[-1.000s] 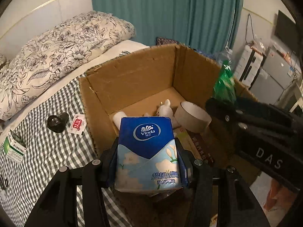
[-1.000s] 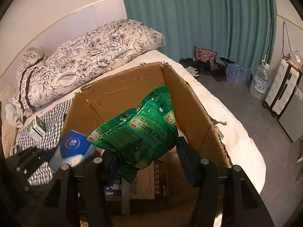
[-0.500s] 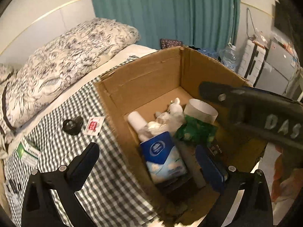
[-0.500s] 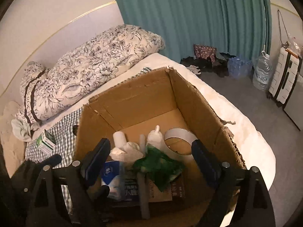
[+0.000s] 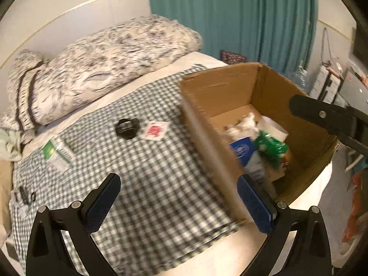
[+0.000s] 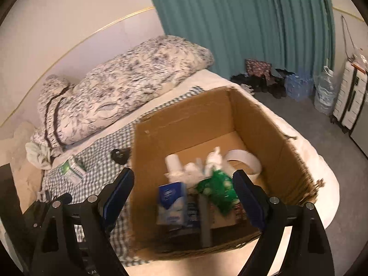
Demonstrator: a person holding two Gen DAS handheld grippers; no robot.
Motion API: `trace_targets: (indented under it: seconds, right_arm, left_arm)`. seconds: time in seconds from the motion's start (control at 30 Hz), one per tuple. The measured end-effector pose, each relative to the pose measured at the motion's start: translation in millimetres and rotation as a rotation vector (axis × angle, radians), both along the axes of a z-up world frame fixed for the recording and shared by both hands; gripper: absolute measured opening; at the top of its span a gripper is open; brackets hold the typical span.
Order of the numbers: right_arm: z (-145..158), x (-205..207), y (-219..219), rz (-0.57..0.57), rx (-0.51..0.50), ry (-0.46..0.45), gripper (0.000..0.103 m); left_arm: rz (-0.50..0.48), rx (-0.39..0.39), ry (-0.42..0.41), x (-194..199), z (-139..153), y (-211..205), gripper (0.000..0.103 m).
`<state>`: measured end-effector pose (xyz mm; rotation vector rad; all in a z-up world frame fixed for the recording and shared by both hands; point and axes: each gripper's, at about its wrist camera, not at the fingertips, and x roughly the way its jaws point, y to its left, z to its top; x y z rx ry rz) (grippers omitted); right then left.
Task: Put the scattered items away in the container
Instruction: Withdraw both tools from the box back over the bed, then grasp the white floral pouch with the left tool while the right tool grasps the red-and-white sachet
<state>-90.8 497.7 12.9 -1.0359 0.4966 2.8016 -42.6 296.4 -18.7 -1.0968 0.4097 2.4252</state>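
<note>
The open cardboard box stands on the bed. Inside lie a blue tissue pack, a green packet, a white bottle, a white tape roll and other items. On the checked cloth left of the box lie a black round object, a red-and-white sachet and a green-and-white carton. My left gripper is open and empty over the cloth. My right gripper is open and empty above the box's front.
A floral pillow lies at the head of the bed. Small dark items lie at the cloth's left edge. Teal curtain, water bottles and a white suitcase stand on the floor to the right.
Both grippers let go of the tissue pack and green packet, which now lie in the box. Both have opened and drawn back; the left view has swung left over the cloth.
</note>
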Motion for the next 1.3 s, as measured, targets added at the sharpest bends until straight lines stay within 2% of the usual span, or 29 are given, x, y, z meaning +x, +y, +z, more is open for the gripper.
trace_targets:
  seconds: [0.27,0.4,0.53,0.7,0.9,1.17,1.3]
  right_arm:
    - [10.1,11.3,-75.7,0.12,0.014,0.034,0.088]
    - [9.7,12.7,-114.8,0.175,0.017,0.044,0.088]
    - [0.9,4.0,-147.5,0.225,-0.002,0.038,0.088]
    - [-15.2,-19.9,-184.0,0.263,0.008,0.009,0.088]
    - [-45.1,-67.6,-209.1,0.257,0.039,-0.06,0.088]
    - [-80.2,-121.2,-220.0,0.236,0.09,-0.125,0.088]
    - [-99.5,-146.9,-216.8,0.204,0.106,-0.146,0.088]
  left_arm:
    - [0.14,-0.012,0.012,3.1,5.1,-96.1,0.103]
    - [0.213,-0.029,0.007,2.5,-2.5,-146.9,0.103]
    - [0.327,-0.03,-0.008,-6.3,-12.2,-204.7,0.103]
    - [0.499,-0.022,-0.007,-31.5,-25.4,-278.0,0.103]
    - [0.656,0.012,-0.049,-80.2,-50.9,-351.4,0.103]
    - [0.768,0.027,-0.066,-130.9,-85.9,-411.0,0.103]
    - [0.773,0.001,-0.068,-154.8,-102.7,-429.3,0.103]
